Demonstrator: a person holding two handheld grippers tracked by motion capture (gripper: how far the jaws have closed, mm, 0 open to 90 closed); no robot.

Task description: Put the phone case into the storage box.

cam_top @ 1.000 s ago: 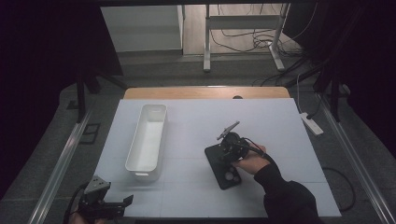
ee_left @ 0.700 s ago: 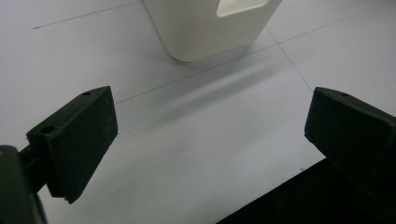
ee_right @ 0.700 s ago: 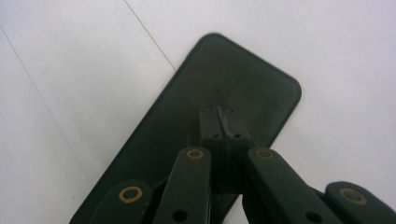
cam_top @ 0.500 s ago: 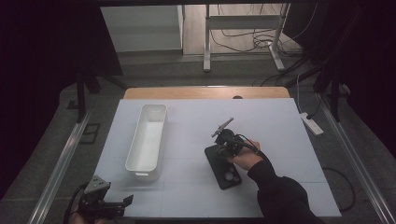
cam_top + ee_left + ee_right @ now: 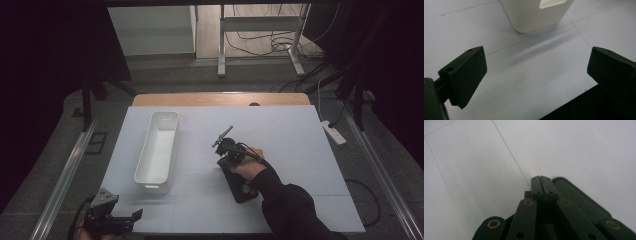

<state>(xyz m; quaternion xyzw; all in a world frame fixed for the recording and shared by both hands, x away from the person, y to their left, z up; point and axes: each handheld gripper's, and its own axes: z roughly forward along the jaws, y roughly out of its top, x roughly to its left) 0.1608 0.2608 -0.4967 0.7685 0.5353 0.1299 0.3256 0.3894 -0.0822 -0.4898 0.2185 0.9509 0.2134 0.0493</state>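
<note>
My right gripper [image 5: 223,159] is held in a hand [image 5: 250,164] near the table's middle, its grey plate [image 5: 222,136] sticking up. It rests at the far end of a flat black tray [image 5: 242,189]. In the right gripper view its jaws are shut tight [image 5: 541,179], with nothing visible between them, and the tray's rounded dark corner [image 5: 579,197] lies just beside the tips. My left gripper [image 5: 131,218] sits at the near left table edge, open [image 5: 536,72], with wide-apart fingers [image 5: 465,75] facing the near end of a white bin [image 5: 536,13].
The long white bin [image 5: 159,147] lies lengthwise on the left half of the white table [image 5: 290,135] and looks empty. A power strip [image 5: 332,132] hangs by the right edge. Metal rails run along both sides.
The right hand and its gripper have shifted a little to the left and away from the person, towards the tray's far end. The left gripper has stayed put.
</note>
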